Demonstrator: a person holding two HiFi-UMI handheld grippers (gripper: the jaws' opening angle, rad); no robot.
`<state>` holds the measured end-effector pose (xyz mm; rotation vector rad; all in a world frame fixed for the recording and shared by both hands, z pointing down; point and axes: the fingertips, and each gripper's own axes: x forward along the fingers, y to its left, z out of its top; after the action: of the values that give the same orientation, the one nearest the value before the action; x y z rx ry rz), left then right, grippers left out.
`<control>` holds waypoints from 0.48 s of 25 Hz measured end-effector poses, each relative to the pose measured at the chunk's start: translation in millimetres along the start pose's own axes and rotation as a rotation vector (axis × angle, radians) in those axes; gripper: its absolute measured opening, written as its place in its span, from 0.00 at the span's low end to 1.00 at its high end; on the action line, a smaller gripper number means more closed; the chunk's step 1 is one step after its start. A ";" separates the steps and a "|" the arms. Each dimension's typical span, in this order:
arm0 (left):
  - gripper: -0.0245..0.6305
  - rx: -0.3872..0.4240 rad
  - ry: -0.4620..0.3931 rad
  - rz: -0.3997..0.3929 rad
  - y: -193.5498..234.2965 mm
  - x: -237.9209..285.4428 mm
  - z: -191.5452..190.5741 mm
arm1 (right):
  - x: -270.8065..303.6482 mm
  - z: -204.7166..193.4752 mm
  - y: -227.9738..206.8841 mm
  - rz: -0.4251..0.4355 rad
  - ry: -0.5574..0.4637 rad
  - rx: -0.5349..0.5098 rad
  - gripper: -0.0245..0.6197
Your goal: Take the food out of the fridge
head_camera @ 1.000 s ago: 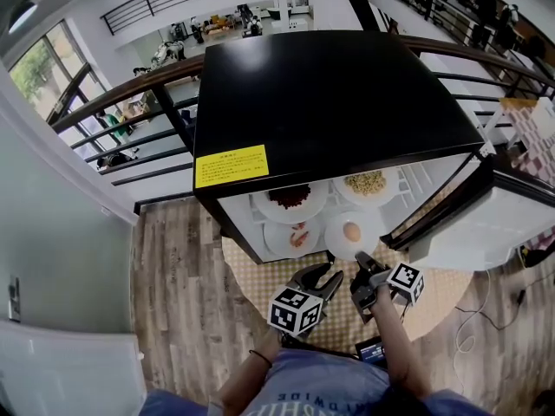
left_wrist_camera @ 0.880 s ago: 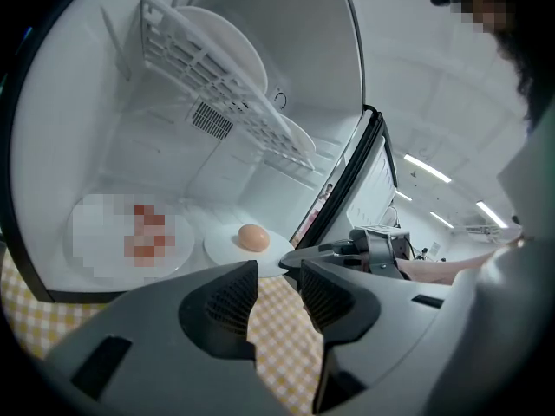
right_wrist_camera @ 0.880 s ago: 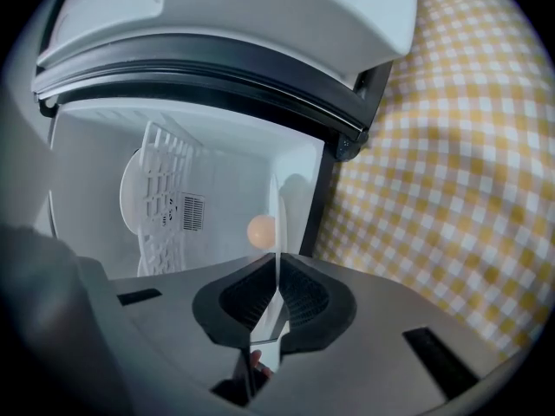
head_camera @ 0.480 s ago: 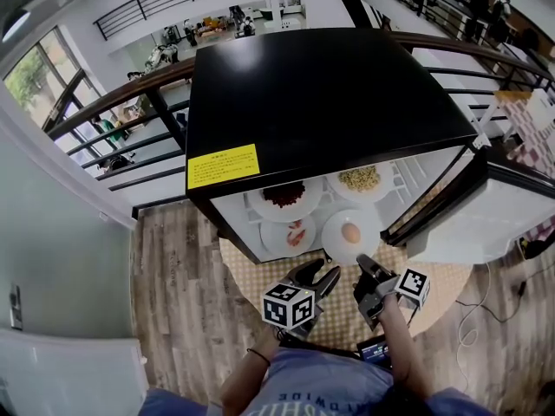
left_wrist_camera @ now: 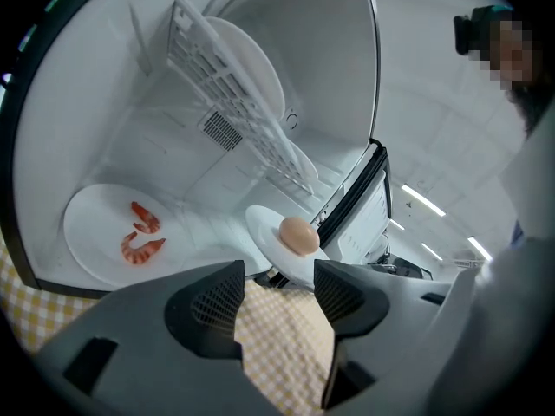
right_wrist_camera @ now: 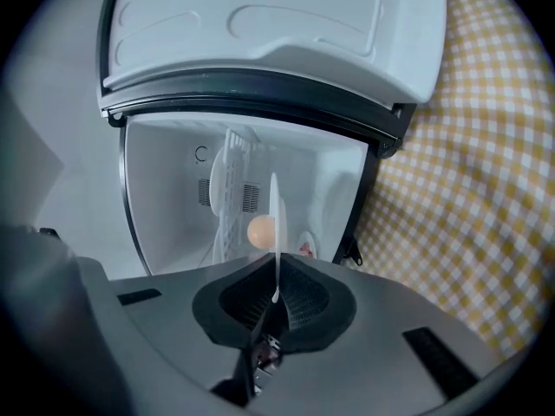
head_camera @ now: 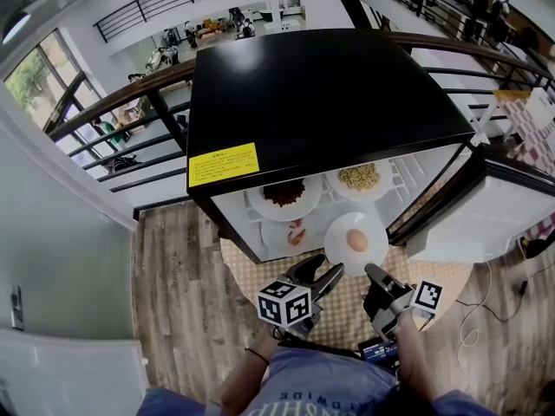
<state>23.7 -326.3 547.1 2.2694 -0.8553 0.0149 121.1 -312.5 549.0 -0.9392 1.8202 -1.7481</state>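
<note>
Your right tongs were pressed together on the near rim of a white plate, which carried 1 egg and hung at the mouth of the fridge. Your left tongs had just been opening and stood spread with nothing between the jaws, just beside the right tongs and short of the plate.

Behind the egg, on the white floor of the fridge, lay a second plate with 2 shrimps. A wire shelf above it held a plate of dark red food and a plate of pale yellow food. The door stood swung wide to your right.

The fridge had a black top with a yellow label at its front edge, and it stood on a yellow checked cloth over a wood-plank floor. A dark railing ran behind it.
</note>
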 end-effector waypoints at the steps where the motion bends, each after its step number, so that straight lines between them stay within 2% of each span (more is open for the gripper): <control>1: 0.41 0.001 0.003 -0.006 -1.0 -0.2 0.0 | -2.3 -1.0 1.7 0.005 0.004 -0.005 0.07; 7: 0.42 -0.033 -0.018 -0.052 -13.2 1.0 1.4 | -12.5 -8.0 9.8 0.040 0.045 -0.021 0.07; 12: 0.42 0.004 -0.004 -0.066 -24.5 1.5 -2.0 | -20.4 -18.5 15.1 0.054 0.093 -0.046 0.07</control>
<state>39.5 -312.8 534.0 2.3006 -0.7825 -0.0180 118.9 -285.4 533.2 -0.8309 1.9333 -1.7501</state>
